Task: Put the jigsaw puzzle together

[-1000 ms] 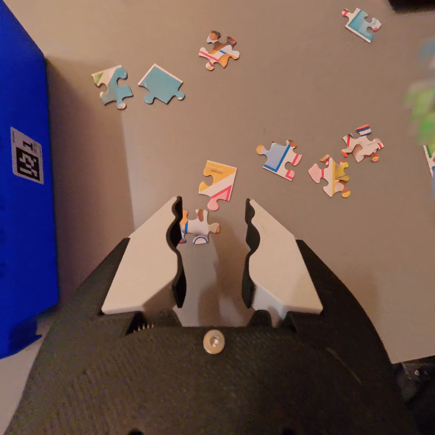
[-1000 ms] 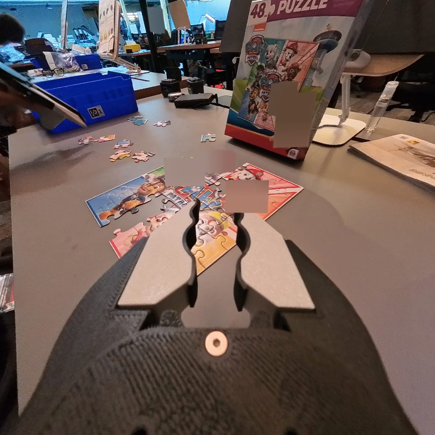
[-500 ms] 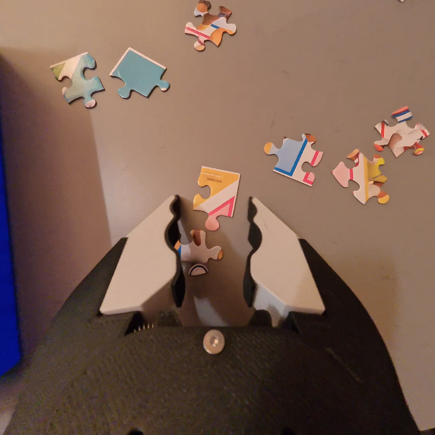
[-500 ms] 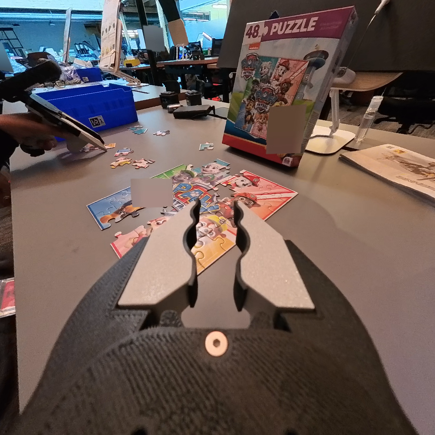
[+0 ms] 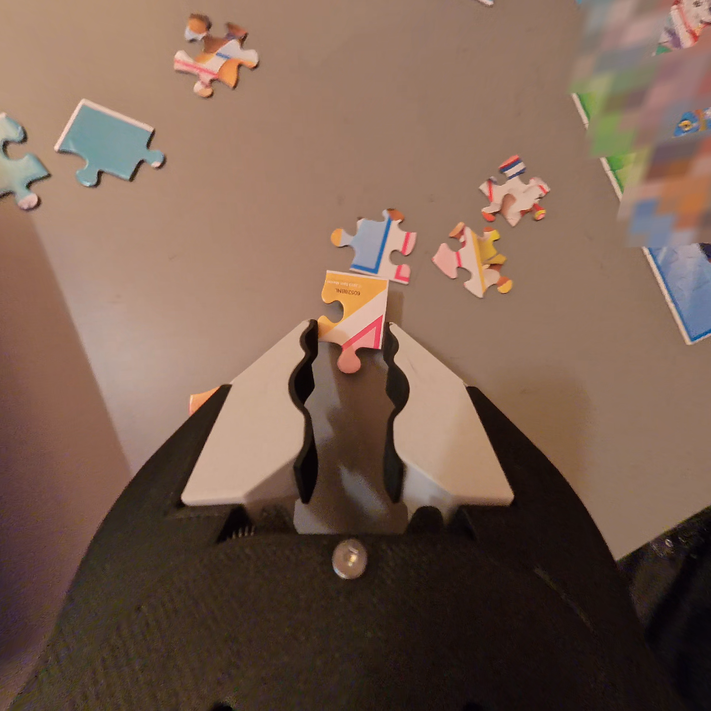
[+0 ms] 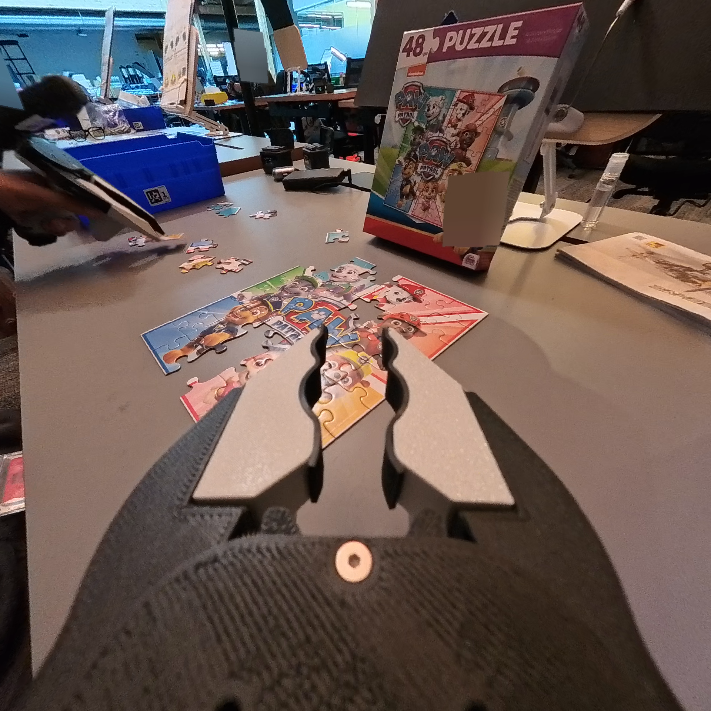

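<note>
My left gripper [image 5: 350, 327] is shut on a yellow, white and pink corner puzzle piece [image 5: 358, 307]. Both pads press on its sides and it hangs a little above the grey table [image 5: 250, 231], casting a shadow. The right wrist view shows this gripper [image 6: 154, 231] at the far left with the piece [image 6: 173, 236] at its tip. My right gripper [image 6: 354, 338] is open and empty, and hovers over the partly assembled puzzle [image 6: 238, 311]. That puzzle's edge also shows at the right of the left wrist view [image 5: 681, 284].
Loose pieces lie ahead of the left gripper: a blue and white one [image 5: 379, 246], a pink and yellow one [image 5: 475, 259], a teal one [image 5: 109, 144]. An orange piece [image 5: 202, 398] peeks out beside the left finger. The puzzle box [image 6: 473, 134], a blue bin [image 6: 154, 169] and a booklet [image 6: 646, 273] stand around. Some 45 cm of space lies between my two pairs of fingers.
My left gripper moved forward past the small white piece, closed on the yellow corner piece and raised it off the table. My right gripper stayed open over the puzzle.
</note>
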The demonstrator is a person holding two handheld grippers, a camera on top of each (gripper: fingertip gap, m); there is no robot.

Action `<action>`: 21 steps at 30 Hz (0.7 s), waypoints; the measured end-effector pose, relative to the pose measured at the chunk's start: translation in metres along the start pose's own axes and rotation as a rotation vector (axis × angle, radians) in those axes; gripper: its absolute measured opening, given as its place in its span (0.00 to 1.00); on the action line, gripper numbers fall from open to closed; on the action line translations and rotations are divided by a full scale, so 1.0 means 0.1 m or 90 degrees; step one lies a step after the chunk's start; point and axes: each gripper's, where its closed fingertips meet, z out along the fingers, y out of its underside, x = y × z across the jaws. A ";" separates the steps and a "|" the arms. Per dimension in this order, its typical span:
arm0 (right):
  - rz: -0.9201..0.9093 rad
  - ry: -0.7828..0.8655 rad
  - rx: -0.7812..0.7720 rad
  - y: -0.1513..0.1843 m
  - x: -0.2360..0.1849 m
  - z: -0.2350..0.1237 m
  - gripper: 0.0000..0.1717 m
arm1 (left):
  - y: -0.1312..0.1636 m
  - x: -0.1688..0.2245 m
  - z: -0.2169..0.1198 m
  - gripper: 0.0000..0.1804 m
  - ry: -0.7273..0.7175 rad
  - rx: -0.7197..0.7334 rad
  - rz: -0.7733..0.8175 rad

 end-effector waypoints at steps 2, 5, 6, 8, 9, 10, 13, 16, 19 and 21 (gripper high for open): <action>-0.001 0.000 0.000 0.00 0.00 0.00 0.16 | -0.08 0.11 -0.06 0.18 0.011 0.014 0.018; -0.006 0.003 0.002 0.00 0.00 0.00 0.16 | -0.25 0.36 -0.17 0.18 0.031 0.045 0.056; -0.010 0.006 0.001 0.00 0.00 0.00 0.16 | -0.32 0.47 -0.19 0.18 0.042 0.057 0.075; -0.019 0.012 0.005 -0.02 -0.02 0.01 0.15 | -0.44 0.74 -0.23 0.18 0.066 0.078 0.115; -0.012 0.010 0.013 -0.04 -0.05 0.02 0.14 | -0.49 0.89 -0.23 0.18 0.079 0.082 0.134; 0.008 -0.003 0.026 -0.08 -0.11 0.04 0.14 | -0.52 1.05 -0.22 0.18 0.093 0.083 0.155; 0.129 -0.103 0.065 -0.22 -0.45 0.13 0.17 | -0.60 1.56 -0.15 0.18 0.137 0.085 0.222; 0.218 -0.202 0.043 -0.21 -0.79 0.26 0.24 | -0.62 2.10 -0.07 0.18 0.190 0.093 0.286; 0.237 -0.227 0.022 -0.16 -0.94 0.31 0.24 | -0.60 2.60 0.03 0.18 0.244 0.103 0.334; 0.264 -0.232 0.017 -0.14 -0.96 0.30 0.25 | -0.57 2.90 0.10 0.18 0.274 0.107 0.365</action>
